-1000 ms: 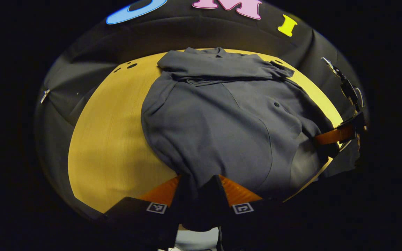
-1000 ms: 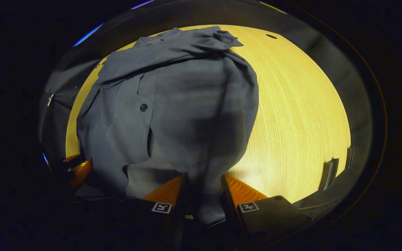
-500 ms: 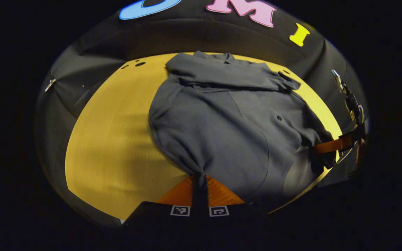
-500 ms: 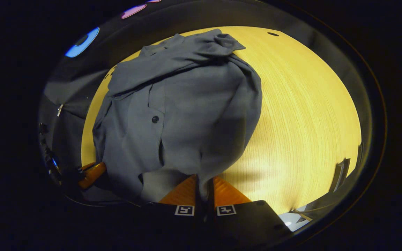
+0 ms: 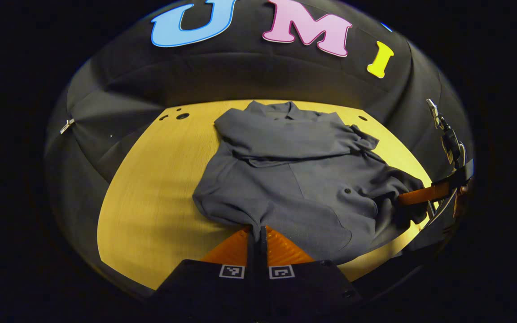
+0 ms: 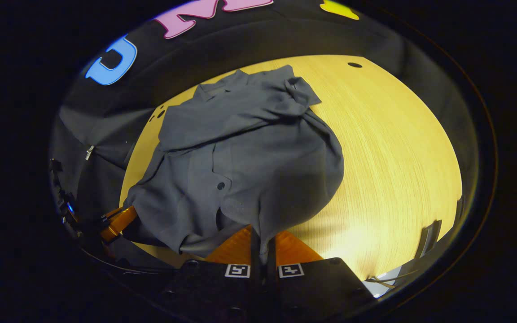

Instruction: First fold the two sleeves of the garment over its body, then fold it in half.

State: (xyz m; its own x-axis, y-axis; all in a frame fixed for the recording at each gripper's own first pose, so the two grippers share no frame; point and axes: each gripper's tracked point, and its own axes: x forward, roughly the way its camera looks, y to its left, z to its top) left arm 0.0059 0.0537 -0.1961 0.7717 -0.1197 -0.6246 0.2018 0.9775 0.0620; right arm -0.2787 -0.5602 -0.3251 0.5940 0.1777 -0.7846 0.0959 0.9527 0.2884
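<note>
Since a second ago, we have clenched our left hand-held gripper (image 5: pixel 256 233) and right hand-held gripper (image 6: pixel 262 237) on the near hem corners of the dark grey button-up shirt (image 5: pixel 294 179) and begun lifting it off the yellow wooden bench (image 5: pixel 151 188). Farther back, its folded sleeves (image 5: pixel 285 137) could slide loose if we pull unevenly.

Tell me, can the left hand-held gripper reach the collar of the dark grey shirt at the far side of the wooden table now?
Probably not freely: the left hand-held gripper is shut on the shirt's near hem, far from the collar.
</note>
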